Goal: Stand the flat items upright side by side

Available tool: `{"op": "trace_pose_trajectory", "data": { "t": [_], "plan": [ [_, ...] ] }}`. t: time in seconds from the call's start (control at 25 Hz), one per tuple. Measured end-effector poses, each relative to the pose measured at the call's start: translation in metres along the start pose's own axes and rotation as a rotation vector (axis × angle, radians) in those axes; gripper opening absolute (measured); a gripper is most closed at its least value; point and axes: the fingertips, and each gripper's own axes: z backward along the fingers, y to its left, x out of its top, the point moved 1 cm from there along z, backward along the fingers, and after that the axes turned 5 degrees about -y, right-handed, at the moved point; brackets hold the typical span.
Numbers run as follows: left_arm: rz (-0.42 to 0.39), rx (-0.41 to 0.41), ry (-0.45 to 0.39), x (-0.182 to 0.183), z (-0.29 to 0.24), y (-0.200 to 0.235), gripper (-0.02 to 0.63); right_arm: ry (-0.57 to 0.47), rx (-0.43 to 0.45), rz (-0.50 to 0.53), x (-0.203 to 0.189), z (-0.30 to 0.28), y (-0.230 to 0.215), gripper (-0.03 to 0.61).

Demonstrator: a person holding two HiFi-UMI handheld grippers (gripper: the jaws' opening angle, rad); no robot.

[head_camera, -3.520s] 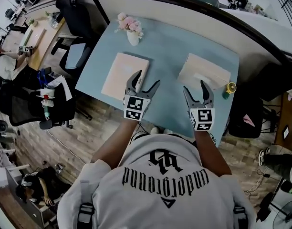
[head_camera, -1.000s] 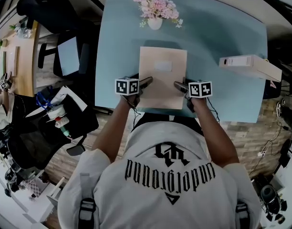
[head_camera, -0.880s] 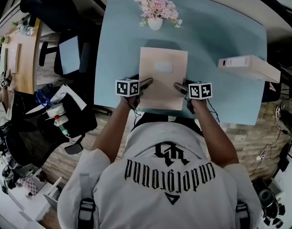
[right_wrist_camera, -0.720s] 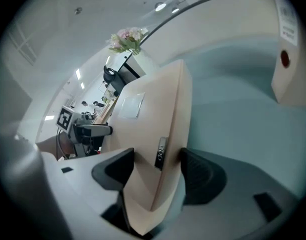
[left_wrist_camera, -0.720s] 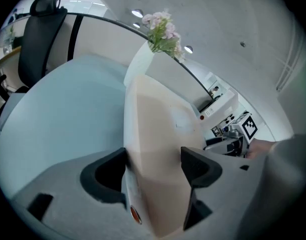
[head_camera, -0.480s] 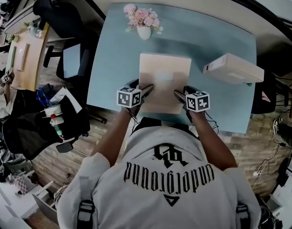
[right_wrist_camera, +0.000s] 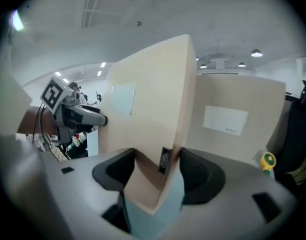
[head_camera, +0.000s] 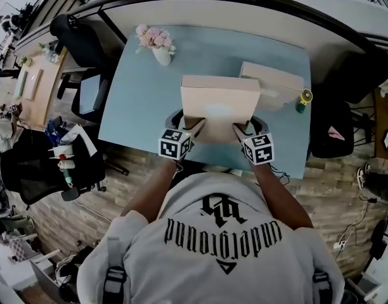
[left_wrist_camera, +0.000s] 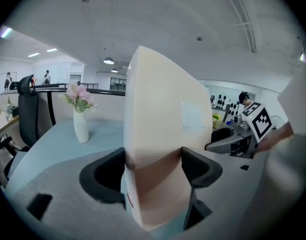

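A flat beige box (head_camera: 219,100) with a pale label stands tilted up on its near edge on the light blue table (head_camera: 134,100). My left gripper (head_camera: 193,126) is shut on its lower left corner, and my right gripper (head_camera: 239,130) is shut on its lower right corner. In the left gripper view the box (left_wrist_camera: 163,109) fills the gap between the black pads of the gripper (left_wrist_camera: 153,161). The right gripper view shows the box's edge (right_wrist_camera: 148,104) pinched in the gripper (right_wrist_camera: 157,165). A second beige box (head_camera: 273,80) stands upright just behind it to the right (right_wrist_camera: 233,119).
A white vase of pink flowers (head_camera: 157,46) stands at the table's far left. A small yellow and green object (head_camera: 302,100) sits by the right edge. Black office chairs (head_camera: 80,37) stand left of the table, and the near edge lies under my grippers.
The box lay flat between both grippers a second ago; it has been tipped up onto its near edge. The second box now appears close behind it.
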Motion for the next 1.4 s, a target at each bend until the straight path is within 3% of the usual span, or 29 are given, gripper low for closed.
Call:
{"op": "trace_pose_trajectory", "data": {
  "t": [0.24,0.52,0.92,1.4],
  "plan": [
    [-0.115,-0.028,-0.076,0.023,-0.023,-0.083,0.364,-0.091,-0.113,0.077,-0.004,0.071,-0.054,0.278],
    [-0.198,-0.073,-0.072,0.027,-0.057,-0.134,0.364,-0.149,-0.230,0.138,-0.014,0.110,-0.100,0.278],
    [-0.265,-0.091,-0.012,0.012,-0.112,-0.144,0.365,-0.121,-0.307,0.172,-0.033,0.097,-0.144,0.275],
    [-0.247,-0.097,0.075,-0.009,-0.166,-0.119,0.365,-0.028,-0.311,0.178,-0.050,0.049,-0.178,0.275]
  ]
}}
